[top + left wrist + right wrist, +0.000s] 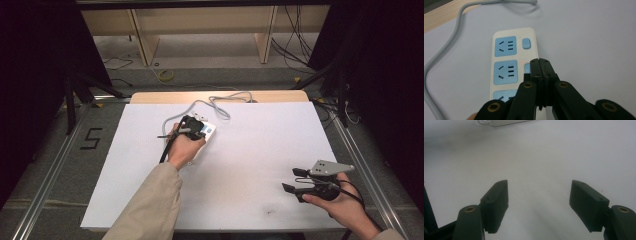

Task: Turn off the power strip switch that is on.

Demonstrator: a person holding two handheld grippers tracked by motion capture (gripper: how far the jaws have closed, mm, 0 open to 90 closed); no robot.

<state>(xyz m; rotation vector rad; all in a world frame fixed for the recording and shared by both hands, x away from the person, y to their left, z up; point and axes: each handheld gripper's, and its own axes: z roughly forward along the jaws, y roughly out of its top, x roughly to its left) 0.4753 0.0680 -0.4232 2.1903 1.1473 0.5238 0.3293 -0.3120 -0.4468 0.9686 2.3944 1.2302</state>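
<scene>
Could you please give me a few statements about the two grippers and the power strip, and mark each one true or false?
1. The left gripper has its jaws closed, with the tips over a switch of the power strip. True.
2. The right gripper is shut. False: its jaws stand wide apart over the bare white table.
3. The power strip's sockets have blue faces. True.
4. A plug sits in the top socket. False: the sockets in sight are empty.
5. The grey cable runs from the strip toward the table's far edge. True.
</scene>
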